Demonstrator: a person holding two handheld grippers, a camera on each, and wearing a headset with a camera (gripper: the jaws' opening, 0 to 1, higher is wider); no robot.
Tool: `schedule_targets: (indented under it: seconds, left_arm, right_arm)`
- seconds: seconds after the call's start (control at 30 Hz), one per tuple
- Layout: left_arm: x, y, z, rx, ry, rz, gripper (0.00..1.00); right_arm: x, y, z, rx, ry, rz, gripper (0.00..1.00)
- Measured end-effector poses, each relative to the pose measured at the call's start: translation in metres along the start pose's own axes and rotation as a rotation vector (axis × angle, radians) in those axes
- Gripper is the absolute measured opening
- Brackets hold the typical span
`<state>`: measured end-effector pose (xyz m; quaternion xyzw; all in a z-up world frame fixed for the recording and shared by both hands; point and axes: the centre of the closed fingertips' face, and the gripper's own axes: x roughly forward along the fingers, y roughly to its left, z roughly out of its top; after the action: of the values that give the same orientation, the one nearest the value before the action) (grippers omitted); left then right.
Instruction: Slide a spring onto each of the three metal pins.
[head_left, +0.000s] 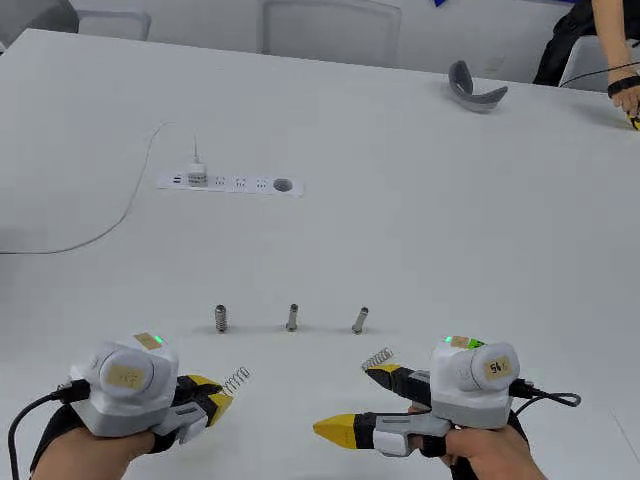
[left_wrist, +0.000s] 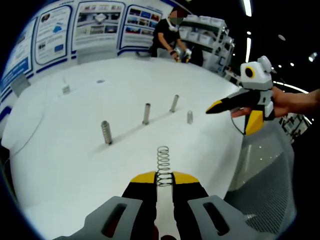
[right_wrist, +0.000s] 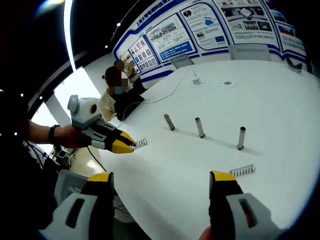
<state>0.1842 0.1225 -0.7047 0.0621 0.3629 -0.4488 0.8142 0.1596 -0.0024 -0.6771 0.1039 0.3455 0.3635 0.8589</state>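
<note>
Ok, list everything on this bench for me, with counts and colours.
metal pins: three, silver, upright in a row mid-table
springs: three, silver; one on the left pin, one in the left gripper, one loose by the right gripper
power strip: one, white, beyond the pins, charger plugged in
curved object: one, grey, far right
table: one, white
left gripper: yellow tips, shut on a spring
right gripper: yellow tips, open

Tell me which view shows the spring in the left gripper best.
The left gripper view: the spring stands close and centred, pinched in the left gripper, coils distinct. The head view shows it small, jutting from that gripper's tips; the right gripper view shows it small too, off to the left.
</note>
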Motion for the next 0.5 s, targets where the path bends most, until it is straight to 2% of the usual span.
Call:
schedule_targets:
  seconds: [0.2,0.4,0.5]
  left_arm:
    - [-0.006,-0.017,0.0,0.022,-0.001,-0.027,0.1]
    - [-0.005,-0.041,0.005,0.08,-0.002,-0.077,0.1]
    - [-0.002,-0.049,0.007,0.106,-0.002,-0.095,0.1]
  right_arm:
    - [0.008,0.011,-0.004,0.04,0.008,0.065,0.77]
    - [0.012,0.02,-0.005,0.066,0.001,0.111,0.73]
    - [0.013,0.026,-0.005,0.079,0.001,0.14,0.71]
